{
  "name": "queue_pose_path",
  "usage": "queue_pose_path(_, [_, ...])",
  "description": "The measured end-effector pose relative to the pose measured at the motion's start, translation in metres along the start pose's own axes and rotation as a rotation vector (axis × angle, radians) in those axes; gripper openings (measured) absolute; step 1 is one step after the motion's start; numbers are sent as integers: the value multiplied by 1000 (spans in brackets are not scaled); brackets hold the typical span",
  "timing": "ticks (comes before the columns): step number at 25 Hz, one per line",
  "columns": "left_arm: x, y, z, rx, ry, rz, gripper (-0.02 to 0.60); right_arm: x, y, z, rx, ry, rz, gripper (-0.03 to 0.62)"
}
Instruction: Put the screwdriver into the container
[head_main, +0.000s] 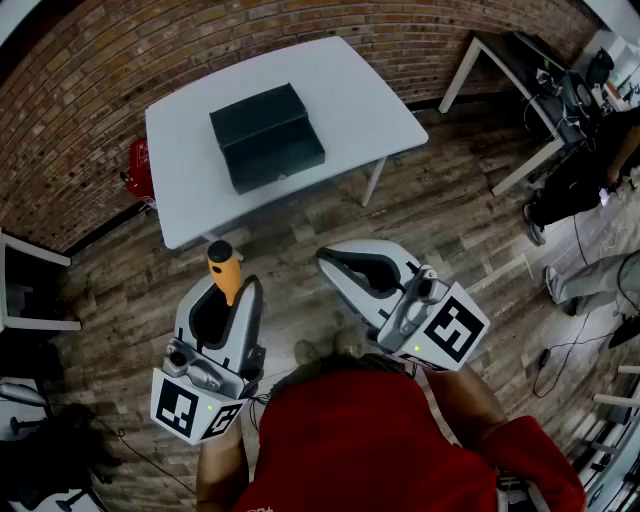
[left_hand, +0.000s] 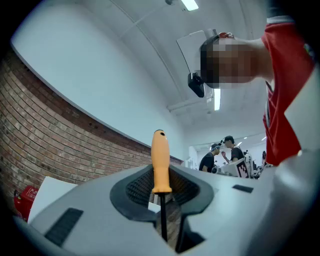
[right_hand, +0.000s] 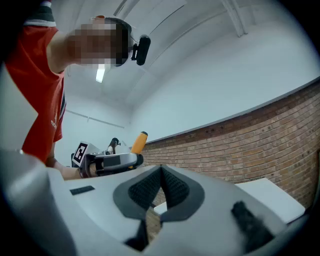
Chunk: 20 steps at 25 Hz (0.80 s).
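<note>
Left gripper was clamped on the black shaft of the orange-handled screwdriver, with the handle standing out beyond the jaws. Right gripper had its jaws pressed together with nothing between them. The dark rectangular container sat on the white table, well ahead of both grippers. The screwdriver's long axis pointed roughly toward it. Judgement: the left gripper must carry the screwdriver forward.

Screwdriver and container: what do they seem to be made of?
Screwdriver: the orange handle looks like smooth moulded plastic with a soft, even sheen. The thin dark shaft is probably blackened metal. Container: a dark, matte, flat-sided box. It could be plastic or painted metal, and the head view cannot settle which.
</note>
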<state>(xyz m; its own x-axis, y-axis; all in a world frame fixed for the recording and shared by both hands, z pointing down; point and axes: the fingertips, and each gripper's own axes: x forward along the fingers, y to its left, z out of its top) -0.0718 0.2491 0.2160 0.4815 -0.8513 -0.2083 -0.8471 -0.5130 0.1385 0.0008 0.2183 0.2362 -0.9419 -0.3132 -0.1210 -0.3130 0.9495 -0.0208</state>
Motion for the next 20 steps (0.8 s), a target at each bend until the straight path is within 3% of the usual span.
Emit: queue_pose_path(20, [5, -2, -3, 5, 11, 13, 89, -2, -1, 2, -12, -11, 32, 31])
